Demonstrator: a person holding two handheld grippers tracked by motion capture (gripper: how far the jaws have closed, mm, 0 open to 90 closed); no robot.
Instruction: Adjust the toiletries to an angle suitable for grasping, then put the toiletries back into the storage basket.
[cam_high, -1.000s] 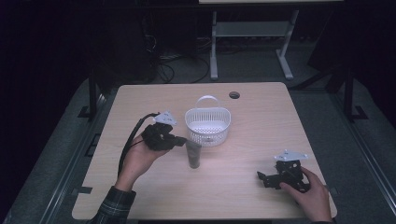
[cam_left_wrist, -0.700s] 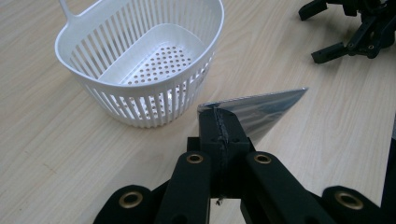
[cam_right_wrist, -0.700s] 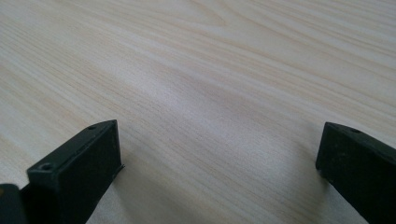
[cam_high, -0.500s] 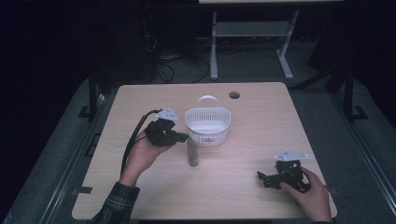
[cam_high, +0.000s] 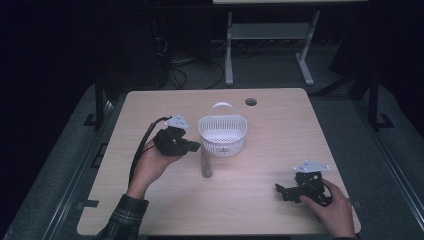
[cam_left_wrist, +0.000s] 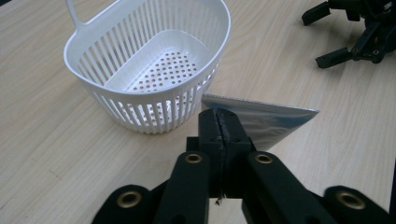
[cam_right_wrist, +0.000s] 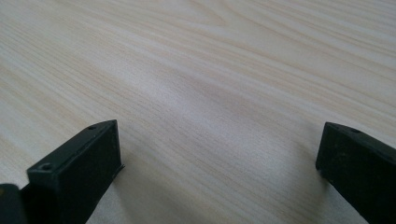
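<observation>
A white slotted basket (cam_high: 223, 143) with a handle stands at the table's middle; it appears as the basket (cam_left_wrist: 154, 109) in the left gripper view too. My left gripper (cam_high: 194, 147) is just left of it, shut on the top edge of a flat silver packet (cam_high: 206, 163) that hangs down beside the basket's front wall. In the left gripper view the jaws (cam_left_wrist: 219, 125) pinch the packet (cam_left_wrist: 266, 122) edge-on. My right gripper (cam_high: 283, 192) rests open near the table's front right, and the right gripper (cam_right_wrist: 215, 154) has bare wood between its jaws.
The table (cam_high: 280, 135) is light wood with a round cable hole (cam_high: 251, 102) at the back. The right gripper (cam_left_wrist: 359, 37) lies beyond the packet in the left gripper view. A metal stand (cam_high: 265, 45) and cables sit on the floor behind the table.
My left gripper has drifted slightly up and away from the person with the packet. The right gripper has stayed still.
</observation>
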